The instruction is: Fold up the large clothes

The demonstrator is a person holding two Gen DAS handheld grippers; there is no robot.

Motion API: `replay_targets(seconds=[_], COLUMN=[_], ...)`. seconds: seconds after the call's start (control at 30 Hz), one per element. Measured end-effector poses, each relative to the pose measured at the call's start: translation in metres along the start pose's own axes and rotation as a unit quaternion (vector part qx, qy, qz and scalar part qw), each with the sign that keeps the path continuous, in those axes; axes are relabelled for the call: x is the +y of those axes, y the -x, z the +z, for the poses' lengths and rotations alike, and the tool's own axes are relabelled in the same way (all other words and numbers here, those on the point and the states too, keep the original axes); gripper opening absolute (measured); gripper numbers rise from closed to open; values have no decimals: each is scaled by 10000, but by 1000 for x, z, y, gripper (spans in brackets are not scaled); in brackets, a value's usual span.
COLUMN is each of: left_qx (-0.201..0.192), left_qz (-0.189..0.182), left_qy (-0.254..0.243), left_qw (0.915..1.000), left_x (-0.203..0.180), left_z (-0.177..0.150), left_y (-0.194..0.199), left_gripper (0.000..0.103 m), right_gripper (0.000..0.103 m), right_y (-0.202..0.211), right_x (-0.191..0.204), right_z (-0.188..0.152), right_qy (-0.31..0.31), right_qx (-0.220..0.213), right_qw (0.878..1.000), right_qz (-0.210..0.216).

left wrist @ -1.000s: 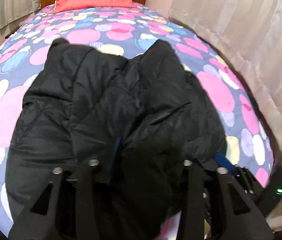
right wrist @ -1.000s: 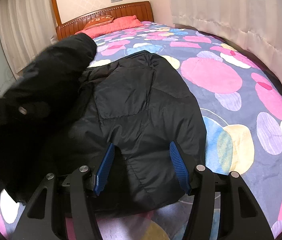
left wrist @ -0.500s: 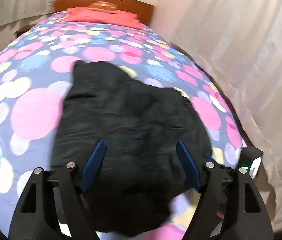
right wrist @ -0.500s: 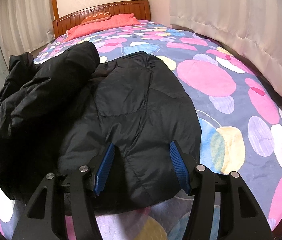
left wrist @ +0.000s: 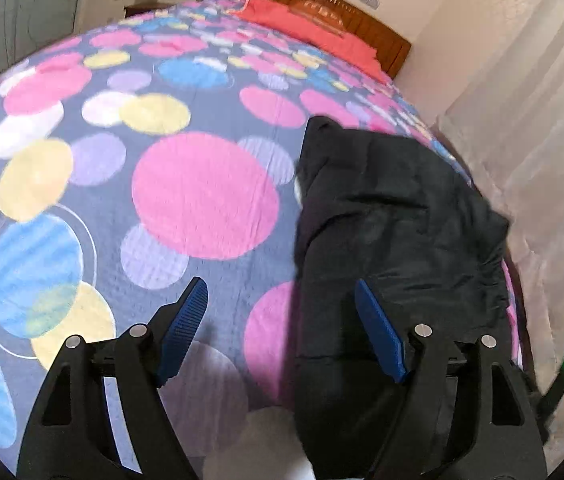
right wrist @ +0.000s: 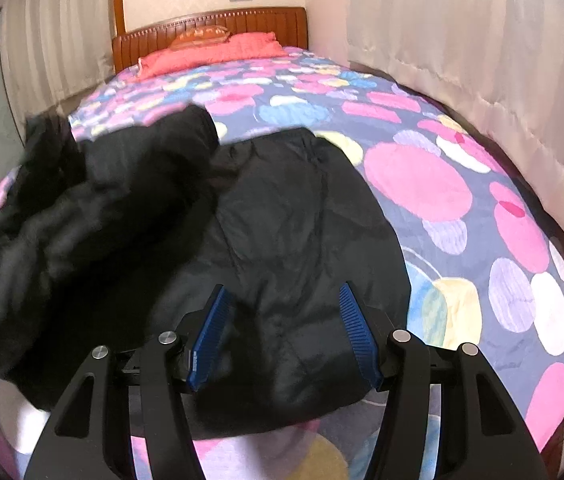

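Spotted bedspread under blurred black jacket; left gripper and right gripper gape empty.

Bed is carrying everything; it's wearing a blue-grey cover printed with pink, yellow, lilac and blue circles, and the wooden headboard is sitting at the far end. Red pillow is lying against the headboard, with a smaller patterned orange cushion sitting on it. Black padded jacket is lying directly on the cover near the foot of the bed, bunched up and rumpled on one side, flatter on the other. In the left wrist view the jacket is sitting toward the curtain-side edge, cover bare beside it.
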State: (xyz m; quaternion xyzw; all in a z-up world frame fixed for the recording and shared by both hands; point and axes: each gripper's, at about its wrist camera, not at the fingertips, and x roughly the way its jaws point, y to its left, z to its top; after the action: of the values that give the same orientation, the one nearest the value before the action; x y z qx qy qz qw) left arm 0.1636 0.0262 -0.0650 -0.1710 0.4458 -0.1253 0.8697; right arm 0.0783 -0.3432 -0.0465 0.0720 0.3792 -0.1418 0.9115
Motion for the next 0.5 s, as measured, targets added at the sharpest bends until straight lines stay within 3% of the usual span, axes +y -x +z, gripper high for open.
replay_targets(seconds=[0.17, 0.27, 0.5], left_qx=[20, 49, 46], left_qz=[-161, -279, -364], left_qy=[119, 47, -25], left_qw=[9998, 9996, 9993], left_x=[2, -3, -11], left_z=[-7, -9, -10], left_y=[-11, -15, -26], left_gripper=[77, 77, 77], right_gripper=[58, 65, 66], right_y=[19, 26, 22], right_x=[16, 35, 55], right_z=[23, 34, 38], right_qy=[-53, 83, 255], right_qx=[-260, -422, -386], right_qw=[9991, 9981, 9976], right_qz=[339, 446, 514])
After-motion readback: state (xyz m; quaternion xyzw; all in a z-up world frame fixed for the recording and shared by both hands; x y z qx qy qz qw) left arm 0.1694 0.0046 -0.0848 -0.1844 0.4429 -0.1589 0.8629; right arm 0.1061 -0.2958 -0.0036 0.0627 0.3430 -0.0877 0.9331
